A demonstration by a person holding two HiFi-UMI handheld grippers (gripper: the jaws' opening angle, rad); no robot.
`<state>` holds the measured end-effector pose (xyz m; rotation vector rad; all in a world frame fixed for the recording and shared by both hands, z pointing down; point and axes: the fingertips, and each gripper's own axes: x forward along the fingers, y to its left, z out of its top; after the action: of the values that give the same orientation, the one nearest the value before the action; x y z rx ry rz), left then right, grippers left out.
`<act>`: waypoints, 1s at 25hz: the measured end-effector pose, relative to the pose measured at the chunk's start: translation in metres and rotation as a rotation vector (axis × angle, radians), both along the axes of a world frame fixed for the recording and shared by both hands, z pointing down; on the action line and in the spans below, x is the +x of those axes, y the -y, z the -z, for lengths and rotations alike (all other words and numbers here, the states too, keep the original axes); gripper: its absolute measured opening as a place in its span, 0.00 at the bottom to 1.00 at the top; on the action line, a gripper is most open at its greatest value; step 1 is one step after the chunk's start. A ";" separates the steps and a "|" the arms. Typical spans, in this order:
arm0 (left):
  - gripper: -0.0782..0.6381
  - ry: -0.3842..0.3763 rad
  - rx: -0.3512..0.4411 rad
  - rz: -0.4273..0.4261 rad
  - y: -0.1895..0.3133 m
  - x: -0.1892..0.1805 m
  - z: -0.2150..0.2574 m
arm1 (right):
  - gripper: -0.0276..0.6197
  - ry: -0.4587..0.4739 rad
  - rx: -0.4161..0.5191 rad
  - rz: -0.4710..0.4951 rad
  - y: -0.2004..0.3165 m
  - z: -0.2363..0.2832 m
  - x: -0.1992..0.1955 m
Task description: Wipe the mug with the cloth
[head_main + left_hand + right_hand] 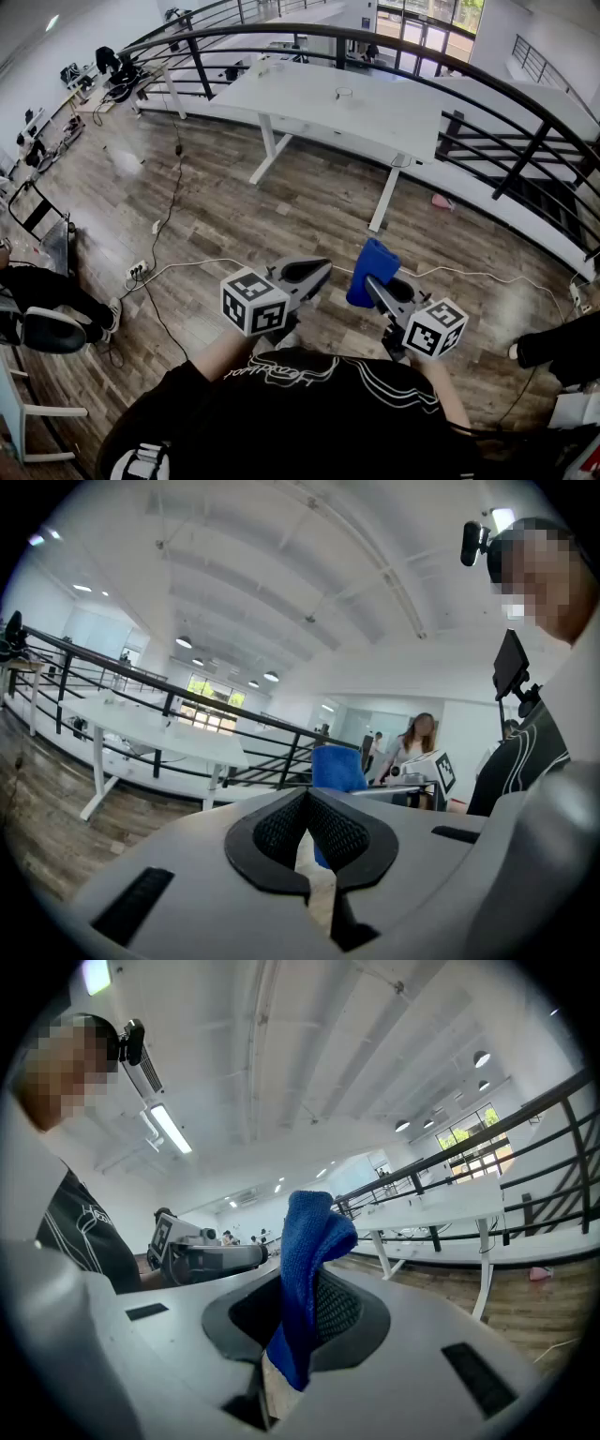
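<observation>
Your right gripper (386,291) pinches the blue cloth (309,1232), free end out for wiping. Your left gripper (307,803) is closed and empty. Both are well short of the white table (328,108).

Materials and finish, as found

The cloth (302,1241) is blue pile fabric, rough-napped and matt; left gripper (306,797) and right gripper (298,1283) shells are smooth matt grey plastic, with pads (342,834) of black dimpled rubber-like stock; marker cube (254,302) faces are matt black-and-white print; floor (216,206) is wood-look plank with a low sheen; table (319,103) top is white and smooth; railing (518,161) is black-coated metal
</observation>
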<state>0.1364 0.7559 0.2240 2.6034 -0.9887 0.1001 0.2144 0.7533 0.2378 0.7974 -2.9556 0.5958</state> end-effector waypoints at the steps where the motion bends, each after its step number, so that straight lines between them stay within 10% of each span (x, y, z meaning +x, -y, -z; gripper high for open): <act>1: 0.12 0.002 0.002 0.001 -0.001 0.001 0.000 | 0.13 -0.001 0.001 0.002 -0.001 -0.001 0.001; 25: 0.12 -0.047 -0.030 0.023 0.075 -0.021 -0.028 | 0.13 0.042 -0.037 0.045 0.079 -0.022 -0.015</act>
<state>0.1159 0.6808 0.2517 2.5543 -0.9923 0.0471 0.1993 0.6745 0.2602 0.7227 -2.9818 0.6707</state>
